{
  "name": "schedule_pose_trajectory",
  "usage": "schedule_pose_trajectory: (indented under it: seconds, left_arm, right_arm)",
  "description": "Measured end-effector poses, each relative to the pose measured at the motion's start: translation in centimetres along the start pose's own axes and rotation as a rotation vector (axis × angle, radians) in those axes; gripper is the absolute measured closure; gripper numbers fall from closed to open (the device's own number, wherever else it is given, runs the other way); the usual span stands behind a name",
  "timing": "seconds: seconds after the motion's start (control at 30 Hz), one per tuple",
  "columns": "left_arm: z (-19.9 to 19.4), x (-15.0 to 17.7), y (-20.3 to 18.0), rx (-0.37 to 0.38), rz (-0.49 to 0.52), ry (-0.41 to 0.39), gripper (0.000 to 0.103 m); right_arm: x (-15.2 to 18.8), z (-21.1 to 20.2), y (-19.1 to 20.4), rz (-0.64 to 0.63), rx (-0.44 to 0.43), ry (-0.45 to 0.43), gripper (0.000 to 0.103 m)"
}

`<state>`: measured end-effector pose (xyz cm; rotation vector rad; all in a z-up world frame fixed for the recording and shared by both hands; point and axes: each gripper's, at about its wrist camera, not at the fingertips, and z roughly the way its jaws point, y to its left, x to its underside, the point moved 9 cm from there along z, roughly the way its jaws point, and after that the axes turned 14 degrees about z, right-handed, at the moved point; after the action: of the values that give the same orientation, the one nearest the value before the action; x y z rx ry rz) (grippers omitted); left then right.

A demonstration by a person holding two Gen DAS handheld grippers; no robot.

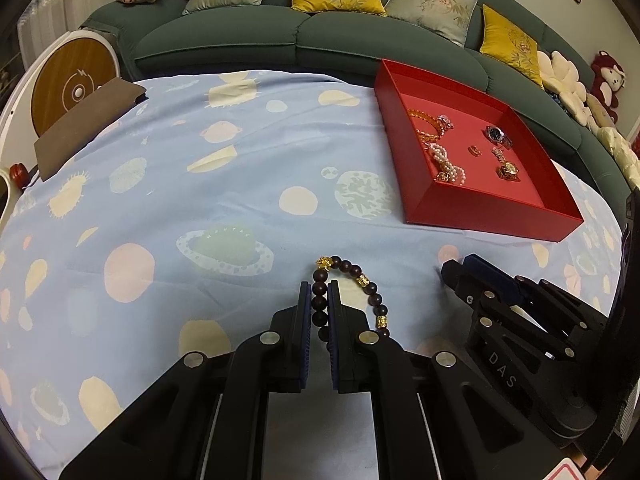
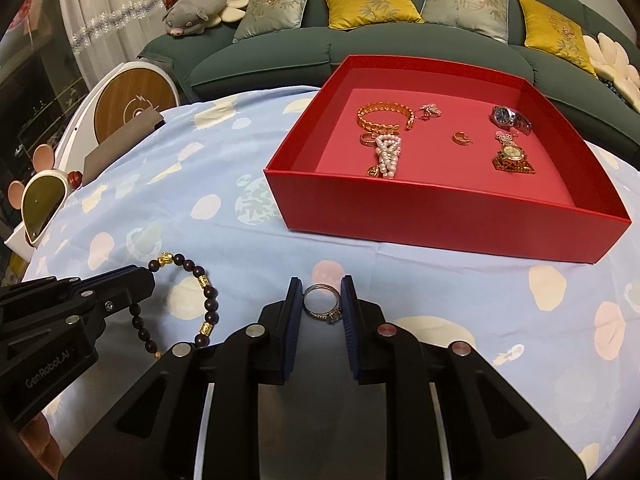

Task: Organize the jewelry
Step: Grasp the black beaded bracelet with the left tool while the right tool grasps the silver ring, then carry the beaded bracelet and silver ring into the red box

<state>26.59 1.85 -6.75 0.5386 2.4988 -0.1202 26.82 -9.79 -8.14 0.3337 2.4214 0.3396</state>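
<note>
A dark wooden bead bracelet [image 1: 370,289] with gold charms lies on the blue cloth; my left gripper [image 1: 319,294] is shut on its left strand. It also shows in the right wrist view [image 2: 208,300], where the left gripper [image 2: 136,284] clamps it. My right gripper [image 2: 322,300] is shut on a silver ring [image 2: 323,305] with a stone, low over the cloth. The right gripper [image 1: 460,270] shows at the right of the left wrist view. The red tray [image 2: 440,216] beyond holds a gold bangle [image 2: 384,117], a pearl bracelet [image 2: 387,155], watches and small rings.
The table has a blue cloth [image 1: 200,200] with planet prints. A brown pad [image 1: 86,124] lies at its far left edge beside a round wooden device [image 1: 72,88]. A green sofa [image 2: 320,48] with cushions stands behind. A white mouse-eared mirror [image 2: 40,204] sits left.
</note>
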Motion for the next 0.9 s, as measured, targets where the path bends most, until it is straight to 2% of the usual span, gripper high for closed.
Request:
schedule_pose_trajectory:
  seconds: [0.2,0.4,0.67,0.9]
  left_arm:
    - [-0.7,-0.4,-0.6,0.011,0.001,-0.016,0.098]
    - [-1.4,-0.9,-1.8,0.028,0.009,-0.03,0.098]
    - [-3.2,-2.9,-5.7,0.081,0.046,-0.08,0.098]
    - [-3.7,-4.7,-8.5,0.106,0.087,-0.097,0.097]
  right_arm:
    - [-0.1,-2.1,-0.6,-0.004,0.009,-0.006,0.084]
    - [0.9,-4.9,-3.4,-0.008,0.05,0.013,0.084]
    - [0.0,-8.7,-4.9,0.033,0.026,-0.017,0.084]
    - [-0.8,-9.4,-5.2,0.014,-0.004,-0.005,0.084]
